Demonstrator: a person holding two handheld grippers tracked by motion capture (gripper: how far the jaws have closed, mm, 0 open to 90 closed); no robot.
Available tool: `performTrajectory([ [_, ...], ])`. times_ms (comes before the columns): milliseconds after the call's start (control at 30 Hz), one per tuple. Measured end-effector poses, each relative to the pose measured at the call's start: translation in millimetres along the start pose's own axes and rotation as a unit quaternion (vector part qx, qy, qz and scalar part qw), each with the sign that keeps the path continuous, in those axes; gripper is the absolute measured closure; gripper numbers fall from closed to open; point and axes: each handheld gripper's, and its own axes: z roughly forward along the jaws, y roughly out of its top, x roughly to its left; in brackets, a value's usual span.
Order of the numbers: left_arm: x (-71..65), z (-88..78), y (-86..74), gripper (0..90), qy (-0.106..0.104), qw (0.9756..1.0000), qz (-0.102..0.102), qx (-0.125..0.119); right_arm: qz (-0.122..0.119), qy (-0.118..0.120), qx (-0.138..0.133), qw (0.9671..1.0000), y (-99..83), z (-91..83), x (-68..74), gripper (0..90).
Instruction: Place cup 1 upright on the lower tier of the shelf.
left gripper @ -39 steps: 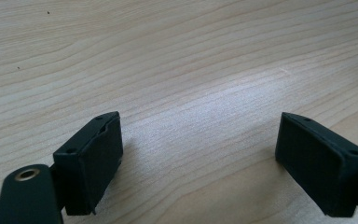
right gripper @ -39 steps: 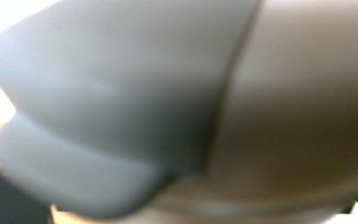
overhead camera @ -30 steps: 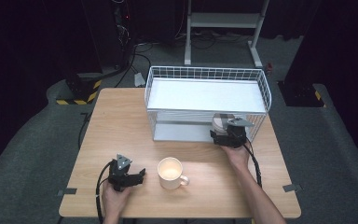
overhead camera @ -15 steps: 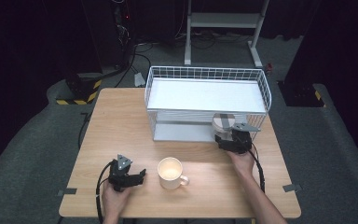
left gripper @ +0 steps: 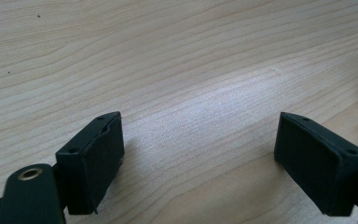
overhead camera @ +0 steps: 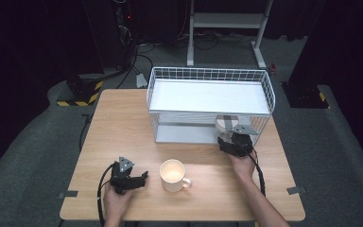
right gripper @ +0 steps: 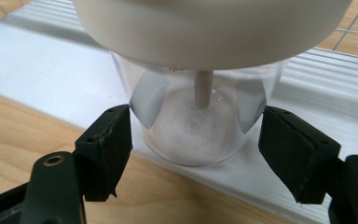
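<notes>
- clear plastic jar [right gripper: 198, 126] with a broad cream-white lid sits in the middle of our right gripper view, its base on the front lip of the white lower shelf; in the high view it shows right of centre, tucked under the front right corner of the rack, partly hidden by the gripper.
- wooden table [overhead camera: 123, 123] takes up the middle and lower part of the high view, and its pale grain runs behind the jaws across our left gripper view.
- white wire rack [overhead camera: 208, 94] stands on the upper right part of the table, with a flat white top shelf and a lower shelf beneath it.
- our right gripper [right gripper: 196, 154] reaches in at the rack's front right corner in the high view. its jaws have just been closing and now stand on either side of the jar's base, very close to its wall; we cannot tell whether the pads press on it yet.
- our left gripper [left gripper: 198, 163] rests at the lower left of the table in the high view. its jaws are spread apart, with bare wood between them.
- cream mug [overhead camera: 173, 175] stands at the lower centre of the high view, just right of the left gripper, handle turned to the right.
</notes>
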Motion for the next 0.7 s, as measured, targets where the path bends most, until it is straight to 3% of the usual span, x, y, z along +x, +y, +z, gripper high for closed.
performTrajectory([
  [700, -0.2, 0.0, 0.0, 16.4, 0.001, 1.0000, -0.001, 0.000, 0.014, -0.019, 0.009, 0.9997, 13.2, 18.9, -7.0, 35.7],
])
